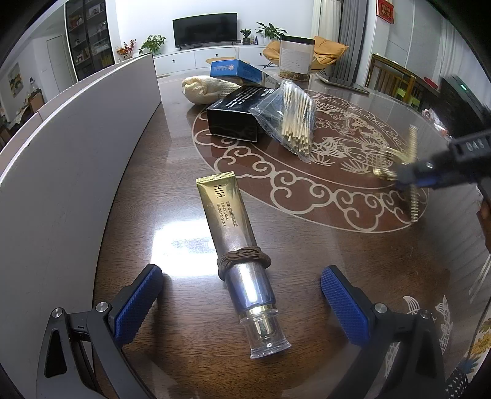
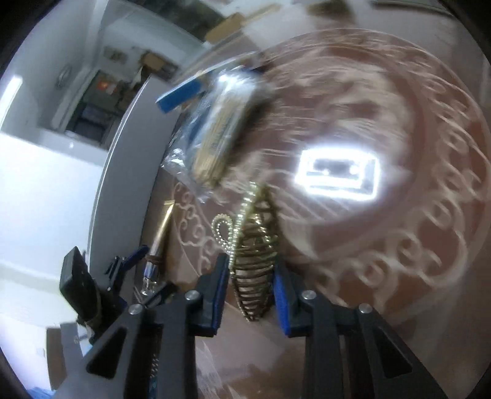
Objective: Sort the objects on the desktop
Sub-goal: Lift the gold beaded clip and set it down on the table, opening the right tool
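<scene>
1. Nearest my spread left claw point(image 1: 242, 307), the gold cream tube point(image 1: 237, 245) lies between its pads, untouched, on the table point(image 1: 337, 261).
2. My right claw point(image 2: 251, 291) is clamped on a gold spiral hair clip point(image 2: 254, 261).
3. I judge the springy wire could squirm loose if I swing fast.

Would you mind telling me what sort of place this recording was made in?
Most likely a home living and dining room: a flat-screen television on a low white cabinet, potted plants beside it, and a yellow lounge chair behind the dark patterned dining table.
</scene>
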`<state>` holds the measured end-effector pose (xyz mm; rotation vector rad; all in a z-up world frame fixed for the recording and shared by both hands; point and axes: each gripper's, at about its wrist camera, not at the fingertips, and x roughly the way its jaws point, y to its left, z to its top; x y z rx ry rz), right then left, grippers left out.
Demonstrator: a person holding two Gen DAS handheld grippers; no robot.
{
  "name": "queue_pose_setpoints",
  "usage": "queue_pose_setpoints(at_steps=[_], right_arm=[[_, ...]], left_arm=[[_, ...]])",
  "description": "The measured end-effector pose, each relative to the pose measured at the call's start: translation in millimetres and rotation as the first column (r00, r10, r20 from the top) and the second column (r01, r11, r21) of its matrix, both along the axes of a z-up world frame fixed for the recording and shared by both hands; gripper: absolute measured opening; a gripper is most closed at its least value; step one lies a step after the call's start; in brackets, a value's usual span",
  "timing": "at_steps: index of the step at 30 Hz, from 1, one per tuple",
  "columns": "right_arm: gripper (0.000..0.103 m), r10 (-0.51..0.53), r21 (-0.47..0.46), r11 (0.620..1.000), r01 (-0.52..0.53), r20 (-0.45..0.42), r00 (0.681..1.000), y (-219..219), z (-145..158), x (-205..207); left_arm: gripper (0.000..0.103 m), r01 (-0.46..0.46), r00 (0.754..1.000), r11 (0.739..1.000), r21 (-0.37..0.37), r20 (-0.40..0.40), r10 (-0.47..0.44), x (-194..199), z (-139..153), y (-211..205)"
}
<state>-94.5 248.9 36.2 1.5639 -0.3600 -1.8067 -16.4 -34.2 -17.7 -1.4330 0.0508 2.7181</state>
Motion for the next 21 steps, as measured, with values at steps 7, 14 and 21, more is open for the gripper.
queue_pose_setpoints(at_steps=[7,14,21], right_arm=[[0.102,-0.213,0.04,0.973,0.226,-0.216,0.953,52.4,22.3,36.2],[0.103,-0.078,0.276,0.935,0.225,-0.456,0.886,22.6,14.1,86.6],[0.103,0.059,0.419,0.885,0.203,-0.534,0.843,-18.7,-1.3,90.0]], left_arm=[[0.103,-0.001,1.0,1.0,-0.002,-0.002,0.001,0.6,0.3,0.3],[0.103,-0.002,1.0,1.0,-0.002,-0.002,0.002,0.8,0.2,0.2],[0.103,-0.002,1.0,1.0,-0.002,-0.001,0.002,0.5,-0.1,0.1]])
